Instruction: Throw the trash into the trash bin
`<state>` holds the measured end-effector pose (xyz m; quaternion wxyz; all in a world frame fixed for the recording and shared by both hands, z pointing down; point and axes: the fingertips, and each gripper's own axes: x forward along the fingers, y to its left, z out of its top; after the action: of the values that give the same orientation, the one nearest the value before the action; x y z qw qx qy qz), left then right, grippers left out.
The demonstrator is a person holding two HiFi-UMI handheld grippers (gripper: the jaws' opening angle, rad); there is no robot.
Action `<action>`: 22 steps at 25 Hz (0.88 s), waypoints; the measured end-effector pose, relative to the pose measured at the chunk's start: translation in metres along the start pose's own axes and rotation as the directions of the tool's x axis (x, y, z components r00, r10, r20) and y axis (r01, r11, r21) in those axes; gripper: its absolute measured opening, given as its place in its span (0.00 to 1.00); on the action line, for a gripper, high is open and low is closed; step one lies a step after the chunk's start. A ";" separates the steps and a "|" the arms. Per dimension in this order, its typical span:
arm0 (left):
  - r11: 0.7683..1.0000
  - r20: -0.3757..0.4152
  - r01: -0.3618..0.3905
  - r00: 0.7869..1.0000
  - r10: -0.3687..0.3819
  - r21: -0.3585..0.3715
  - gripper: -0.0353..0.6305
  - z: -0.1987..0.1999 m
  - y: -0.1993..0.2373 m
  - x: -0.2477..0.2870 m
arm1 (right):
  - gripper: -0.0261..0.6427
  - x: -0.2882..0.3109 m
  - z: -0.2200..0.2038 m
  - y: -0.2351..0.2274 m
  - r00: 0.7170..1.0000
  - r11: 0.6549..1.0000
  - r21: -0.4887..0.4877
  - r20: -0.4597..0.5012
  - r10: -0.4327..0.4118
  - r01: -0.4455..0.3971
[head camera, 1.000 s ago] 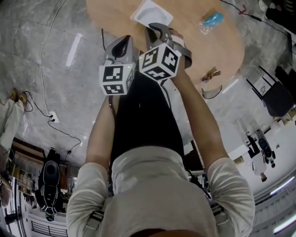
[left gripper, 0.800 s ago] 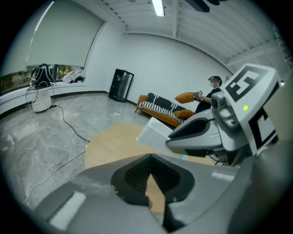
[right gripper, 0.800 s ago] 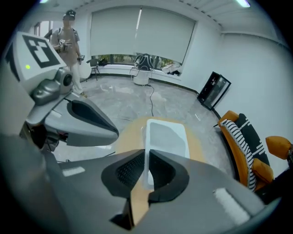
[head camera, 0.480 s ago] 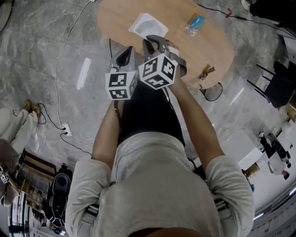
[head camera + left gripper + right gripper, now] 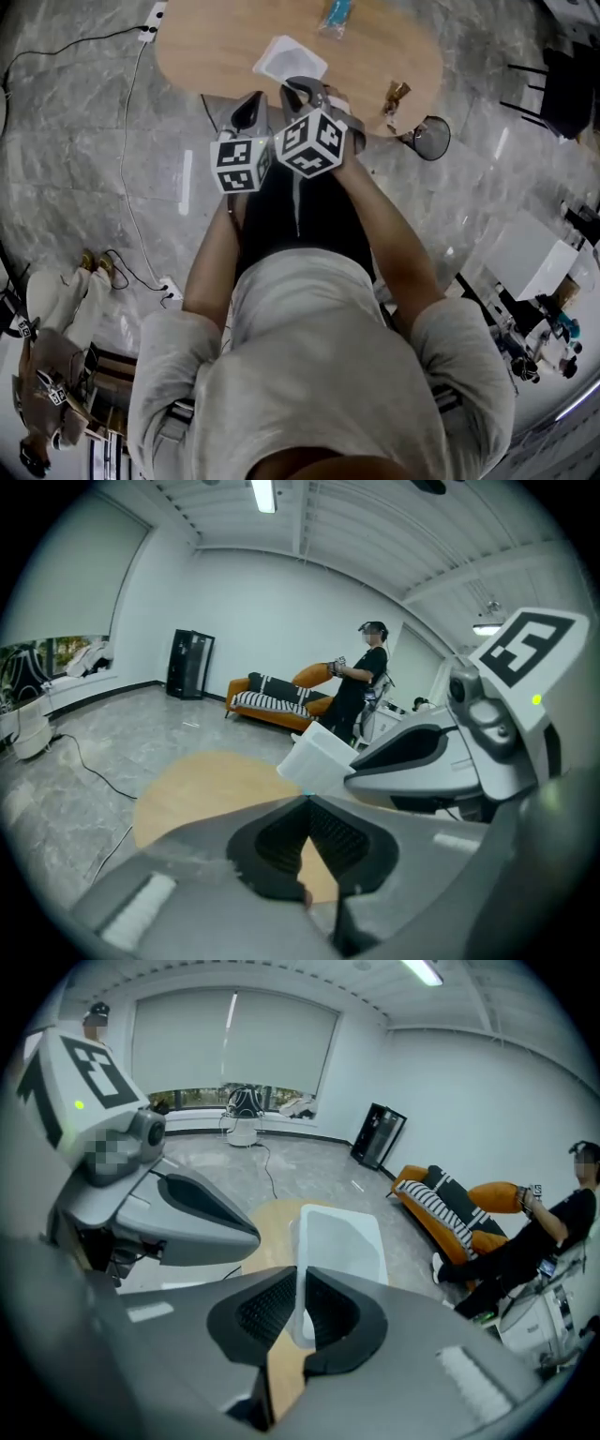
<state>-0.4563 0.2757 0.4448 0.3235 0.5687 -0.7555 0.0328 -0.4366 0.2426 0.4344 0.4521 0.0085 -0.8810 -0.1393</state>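
- 2 grippers in my hands: left gripper (image 5: 307, 800) & right gripper (image 5: 300, 1277).
- 1 white tray (image 5: 289, 58).
- 1 wooden table (image 5: 216, 56).
- 2 bits of trash on the table: blue packet (image 5: 335, 13), brown wrapper (image 5: 395, 95).
- 1 wire bin (image 5: 432, 138) (on the floor, by the table's edge).
- 1 orange sofa (image 5: 272, 697), w/ 1 person (image 5: 361, 691) in black beside it.

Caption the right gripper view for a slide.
Right tool clamped on the rim of a white rectangular plastic tray above a light wooden table.

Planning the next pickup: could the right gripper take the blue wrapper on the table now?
Probably not: the right gripper is shut on the white tray, though the blue wrapper lies unobstructed on the table.
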 end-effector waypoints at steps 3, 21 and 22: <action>0.996 -0.038 0.067 0.997 -0.065 0.057 0.08 -0.005 -0.041 0.010 | 0.10 -0.030 -0.034 -0.020 0.998 0.995 0.078 -0.013 -0.059 0.060; 0.867 -0.162 0.405 0.914 -0.373 0.291 0.08 -0.065 -0.389 0.046 | 0.09 -0.257 -0.320 -0.103 0.927 0.800 0.472 -0.129 -0.352 0.370; 0.858 -0.167 0.418 0.908 -0.384 0.299 0.08 -0.070 -0.407 0.046 | 0.10 -0.268 -0.337 -0.104 0.923 0.789 0.483 -0.139 -0.359 0.380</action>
<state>-0.0730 0.1237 0.3944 0.2621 0.7569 -0.5868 0.1184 -0.0203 0.1002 0.3812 0.4158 0.3003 -0.8584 0.0086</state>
